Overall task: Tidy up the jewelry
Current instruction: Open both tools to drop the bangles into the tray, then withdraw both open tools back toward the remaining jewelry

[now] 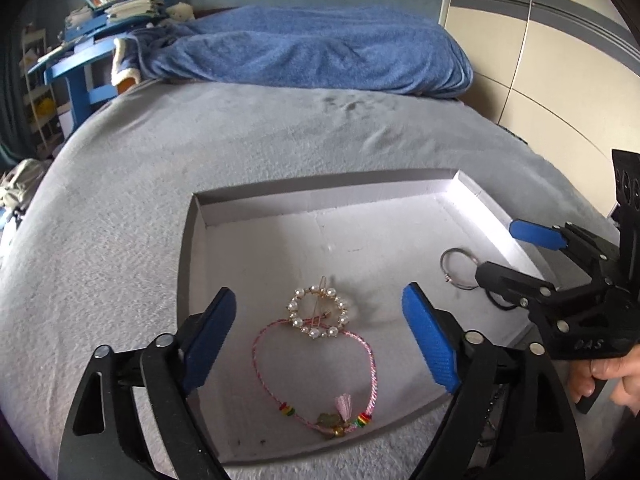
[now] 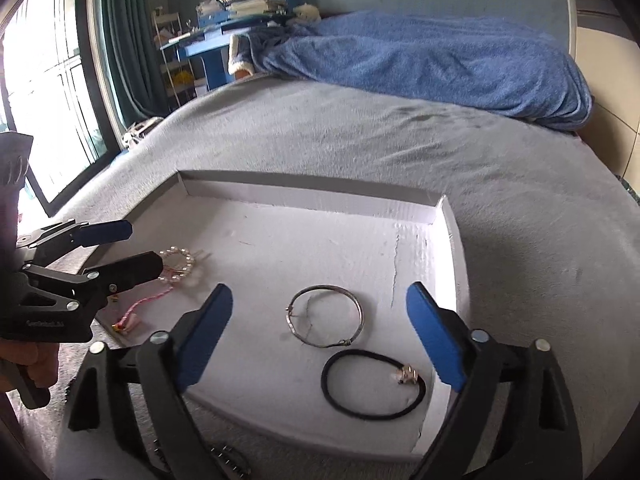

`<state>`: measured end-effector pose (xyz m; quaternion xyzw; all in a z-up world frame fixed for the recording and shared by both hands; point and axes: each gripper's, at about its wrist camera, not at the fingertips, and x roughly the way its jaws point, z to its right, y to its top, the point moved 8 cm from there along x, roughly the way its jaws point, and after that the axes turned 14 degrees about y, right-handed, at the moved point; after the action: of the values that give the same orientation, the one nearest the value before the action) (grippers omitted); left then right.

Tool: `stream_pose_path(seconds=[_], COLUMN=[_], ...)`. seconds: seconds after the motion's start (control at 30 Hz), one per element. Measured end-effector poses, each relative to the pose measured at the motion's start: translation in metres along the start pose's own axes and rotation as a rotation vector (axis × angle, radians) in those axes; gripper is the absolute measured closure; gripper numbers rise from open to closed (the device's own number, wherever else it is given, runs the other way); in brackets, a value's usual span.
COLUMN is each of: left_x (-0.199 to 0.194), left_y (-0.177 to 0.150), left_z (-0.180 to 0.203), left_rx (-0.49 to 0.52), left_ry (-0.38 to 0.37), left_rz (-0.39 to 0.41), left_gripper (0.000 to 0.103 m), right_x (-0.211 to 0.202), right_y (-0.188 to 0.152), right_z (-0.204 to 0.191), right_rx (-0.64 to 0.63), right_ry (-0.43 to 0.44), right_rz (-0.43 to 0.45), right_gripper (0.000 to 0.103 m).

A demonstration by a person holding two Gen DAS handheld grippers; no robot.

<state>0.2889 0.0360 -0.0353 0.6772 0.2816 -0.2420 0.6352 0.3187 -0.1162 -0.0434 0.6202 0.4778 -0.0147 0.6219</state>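
We hold both tongs spread over a white tray [image 1: 480, 196] on the grey bed [image 1: 120, 200]. Our left gripper [image 1: 324, 338] frames a pearl ring [image 1: 318, 312] overlapping a pink cord bracelet [image 1: 372, 364] at its 6 o'clock. Our right gripper [image 2: 320, 334] frames a silver bangle [image 2: 326, 316], with a black hair tie [image 2: 372, 384] just beside it at 5 o'clock.

A blue blanket [image 1: 304, 52] lies on the grey bed [image 1: 240, 140] beside a cluttered blue desk [image 1: 80, 52].

We see a pink cord bracelet [image 1: 316, 376], a white pearl ring clip [image 1: 317, 312], a silver bangle [image 2: 326, 316] and a black hair tie [image 2: 372, 385] in a white tray [image 1: 320, 196].
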Motion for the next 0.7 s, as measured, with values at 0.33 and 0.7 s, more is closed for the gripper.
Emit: stream_pose_path(seconds=[0.33, 0.7], left_x=[-0.037, -0.068], left_y=[-0.014, -0.050], left_z=[-0.015, -0.040], left_rx=[-0.053, -0.132], left_ry=[0.024, 0.052], left_rz=[0.032, 0.018], left_gripper=[0.010, 0.009], right_x=[-0.039, -0.072], right_y=[-0.014, -0.045], right_z=[-0.005, -0.008], right_rx=[0.003, 0.049], right_ry=[-0.051, -0.067], right_rz=[0.081, 0.109], right_gripper=[0.006, 0.006])
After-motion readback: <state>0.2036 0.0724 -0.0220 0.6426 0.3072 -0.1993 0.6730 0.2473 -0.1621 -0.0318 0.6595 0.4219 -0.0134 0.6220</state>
